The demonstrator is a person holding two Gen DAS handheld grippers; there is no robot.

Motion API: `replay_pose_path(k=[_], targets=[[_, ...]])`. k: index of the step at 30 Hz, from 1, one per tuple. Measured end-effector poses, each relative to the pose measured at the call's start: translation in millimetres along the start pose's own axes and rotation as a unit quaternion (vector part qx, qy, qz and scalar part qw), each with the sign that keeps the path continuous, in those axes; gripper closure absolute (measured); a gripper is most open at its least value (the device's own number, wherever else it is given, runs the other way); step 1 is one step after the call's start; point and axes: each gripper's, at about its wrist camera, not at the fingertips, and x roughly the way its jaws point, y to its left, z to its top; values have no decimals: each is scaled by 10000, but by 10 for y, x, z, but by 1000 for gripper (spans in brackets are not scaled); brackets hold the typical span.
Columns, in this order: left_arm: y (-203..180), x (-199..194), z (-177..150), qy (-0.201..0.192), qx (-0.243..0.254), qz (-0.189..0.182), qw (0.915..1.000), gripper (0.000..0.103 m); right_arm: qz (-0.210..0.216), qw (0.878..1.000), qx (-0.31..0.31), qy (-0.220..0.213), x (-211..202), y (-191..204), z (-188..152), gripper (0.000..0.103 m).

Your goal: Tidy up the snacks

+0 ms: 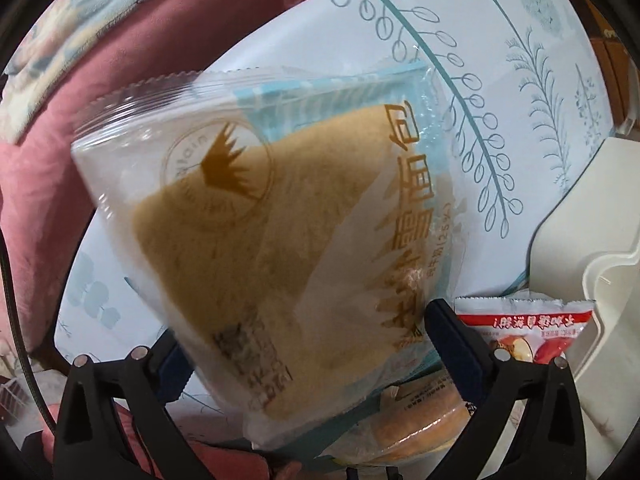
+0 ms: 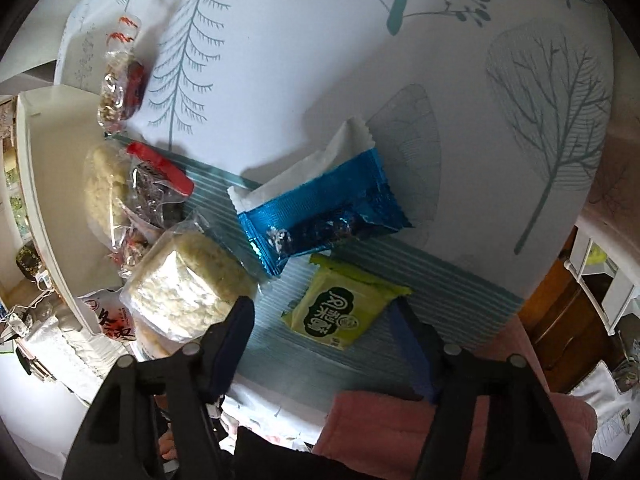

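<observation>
Two grippers we see, both spread; our left gripper (image 1: 308, 344) has a clear-wrapped bread packet (image 1: 260, 236) between its parted pads, though we cannot tell contact; our right gripper (image 2: 324, 328) hangs unclenched around a green snack packet (image 2: 344, 308), the blue packet (image 2: 320, 216) at twelve o'clock, the cream bin (image 2: 48, 184) at nine.

**Both grippers angled down, jaws apart**

The left gripper (image 1: 304, 344) points steeply down with its jaws at their widest. A clear bread pack (image 1: 256, 216) sits between them; whether the pads press on it cannot be told.

The right gripper (image 2: 324, 328) tilts down too, jaws partly open. Its fingertips flank a green packet (image 2: 340, 312) without touching it; the left fingertip (image 2: 236, 320) lies nearer the packet's far side.
</observation>
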Motion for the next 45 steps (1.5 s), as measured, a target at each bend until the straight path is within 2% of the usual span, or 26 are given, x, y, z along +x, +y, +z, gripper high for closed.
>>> replay_pose_path(k=[6,12,17,21,24,26,29,31,34,38,45], targets=[[-109,53,49,90,-61,242,9996,0,-364,9993,43,63,71,26,66,38],[-182,60,56,60,-50,322,9995,1,-706,9974,-67,110,134,184,71,39],[-193,-38,-32,11,-6,399,9992,18,-1026,9946,-86,123,168,348,85,50],[-165,-75,-67,58,39,224,9997,24,-1113,9937,-120,110,214,414,32,54],[-120,-98,-100,134,45,-55,9999,30,-1092,9938,-176,73,227,401,-43,56],[-65,-151,-120,148,120,-193,9996,38,-1022,9946,-192,37,218,365,-107,57],[-31,-244,-171,171,302,-304,9989,50,-659,9975,19,255,256,203,-143,57],[23,-305,-217,199,396,-395,9982,53,-531,9977,134,387,301,122,-215,58],[189,-376,-259,214,447,-502,9975,55,-371,9980,150,483,334,25,-349,58],[288,-471,-370,224,667,-664,9953,56,-247,9988,-113,400,321,17,-574,58],[600,-825,-699,171,1547,-829,9843,57,-99,9964,-838,16,206,182,-994,58]])
